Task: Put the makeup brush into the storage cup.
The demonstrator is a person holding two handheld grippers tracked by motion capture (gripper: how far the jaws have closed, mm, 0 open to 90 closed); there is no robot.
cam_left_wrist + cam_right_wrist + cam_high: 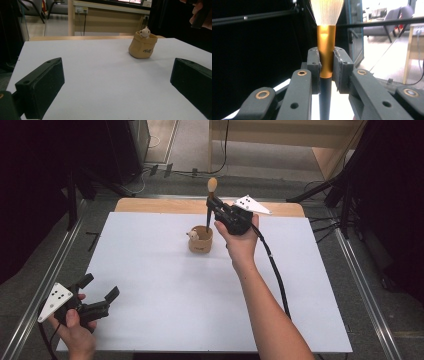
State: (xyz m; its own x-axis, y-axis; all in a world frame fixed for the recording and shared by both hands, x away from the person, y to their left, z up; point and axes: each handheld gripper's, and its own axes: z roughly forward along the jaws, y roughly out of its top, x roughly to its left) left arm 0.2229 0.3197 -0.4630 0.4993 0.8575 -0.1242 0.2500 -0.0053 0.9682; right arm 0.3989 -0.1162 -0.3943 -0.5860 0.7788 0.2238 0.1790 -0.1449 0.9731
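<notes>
Brush (210,200) first: we see it upright, bristles up, its long axis close to vertical, its dark handle reaching down to the small tan pot (200,240), which stands toward the far edge of the desk (165,285), about midway along it. Whether the handle tip is inside the pot or just above its rim, we cannot tell. The right gripper (216,211) is clenched on the brush, jaws pinching the gold ferrule (326,50) just below the bristles. A little bear figure (144,32) peeks from the pot. We judge the move turns on keeping the handle plumb over the pot, directly below the right gripper. The left gripper (102,287), jaws spread and holding nothing, hovers at the near left corner, well apart.
</notes>
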